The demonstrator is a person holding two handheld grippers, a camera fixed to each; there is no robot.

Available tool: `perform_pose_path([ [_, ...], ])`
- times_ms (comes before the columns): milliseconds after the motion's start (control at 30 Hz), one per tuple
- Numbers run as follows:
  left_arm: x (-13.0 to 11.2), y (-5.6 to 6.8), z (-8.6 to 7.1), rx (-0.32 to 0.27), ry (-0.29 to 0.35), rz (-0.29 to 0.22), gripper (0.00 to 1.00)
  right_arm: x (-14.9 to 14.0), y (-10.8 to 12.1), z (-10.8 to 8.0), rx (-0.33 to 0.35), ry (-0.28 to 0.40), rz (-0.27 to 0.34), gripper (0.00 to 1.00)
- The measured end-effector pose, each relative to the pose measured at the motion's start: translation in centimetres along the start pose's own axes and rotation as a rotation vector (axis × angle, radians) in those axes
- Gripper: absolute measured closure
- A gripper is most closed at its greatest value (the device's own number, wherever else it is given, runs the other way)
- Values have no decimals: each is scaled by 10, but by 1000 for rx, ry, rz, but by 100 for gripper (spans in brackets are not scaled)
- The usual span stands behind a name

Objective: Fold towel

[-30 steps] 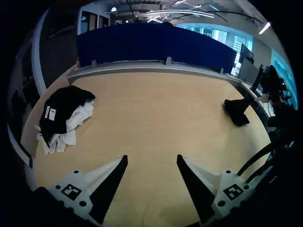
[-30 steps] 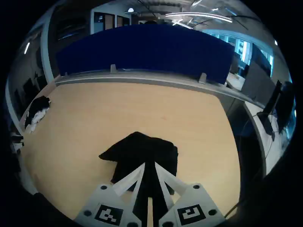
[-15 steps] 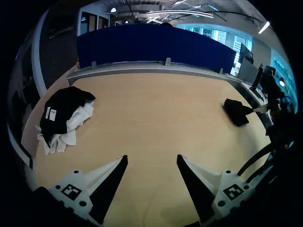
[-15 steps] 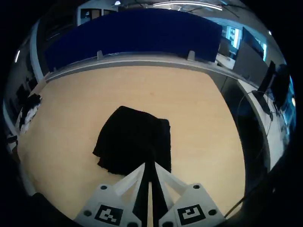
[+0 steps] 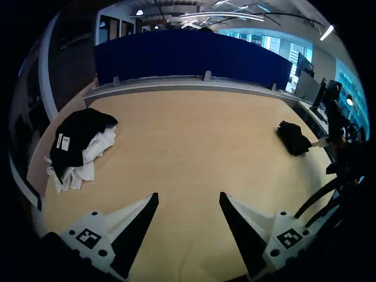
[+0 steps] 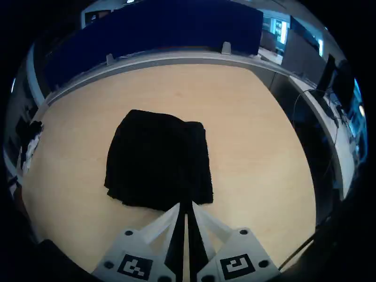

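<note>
over on the far left, a loose heap of black and white cloths (image 5: pixel 80 145) sits near the edge of the light wooden tabletop (image 5: pixel 188 127), well apart from the action. coming across, the left claw (image 5: pixel 188 194) hangs wide open above bare wood, gripping nothing. further right, the black cloth towel (image 5: pixel 291 136) lies towards the tabletop's right-hand edge. in the right gripper view it looks like a rough rectangle, seemingly doubled over already, one side thicker than the other. the right claw (image 6: pixel 186 209) is pinched closed on its near hem, fingers pressed together with fabric between them. here's the worry, as i judge it: that's a single grip point at the middle of the hem. any lift or pull from there would likely bunch the cloth into a peak and drag the corners out of line. the pinch may also hold just the top layer, so the layers could slide apart and the fold come undone. and with the open claw well away from the towel, nothing pins the far side, so a tug towards the edge could pull the whole thing along.
</note>
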State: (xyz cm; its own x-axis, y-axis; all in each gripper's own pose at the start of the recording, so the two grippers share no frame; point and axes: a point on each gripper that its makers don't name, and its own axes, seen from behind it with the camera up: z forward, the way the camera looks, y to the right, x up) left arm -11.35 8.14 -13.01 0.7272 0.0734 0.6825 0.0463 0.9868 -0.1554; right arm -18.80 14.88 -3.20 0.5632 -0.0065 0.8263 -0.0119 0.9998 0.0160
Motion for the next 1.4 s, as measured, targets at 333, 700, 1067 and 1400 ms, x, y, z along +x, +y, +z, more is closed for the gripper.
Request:
perform_pose_path([
  [333, 1, 1, 2, 2, -1, 0, 4, 1, 2, 2, -7, 13, 26, 97],
  [700, 6, 2, 4, 1, 0, 5, 4, 1, -2, 4, 4, 17, 23, 97],
  [1067, 10, 6, 8, -8, 3, 10, 4, 41, -11, -18, 25, 91, -28, 97],
  [1400, 10, 6, 6, -8, 5, 8, 4, 19, -4, -4, 6, 27, -19, 97],
])
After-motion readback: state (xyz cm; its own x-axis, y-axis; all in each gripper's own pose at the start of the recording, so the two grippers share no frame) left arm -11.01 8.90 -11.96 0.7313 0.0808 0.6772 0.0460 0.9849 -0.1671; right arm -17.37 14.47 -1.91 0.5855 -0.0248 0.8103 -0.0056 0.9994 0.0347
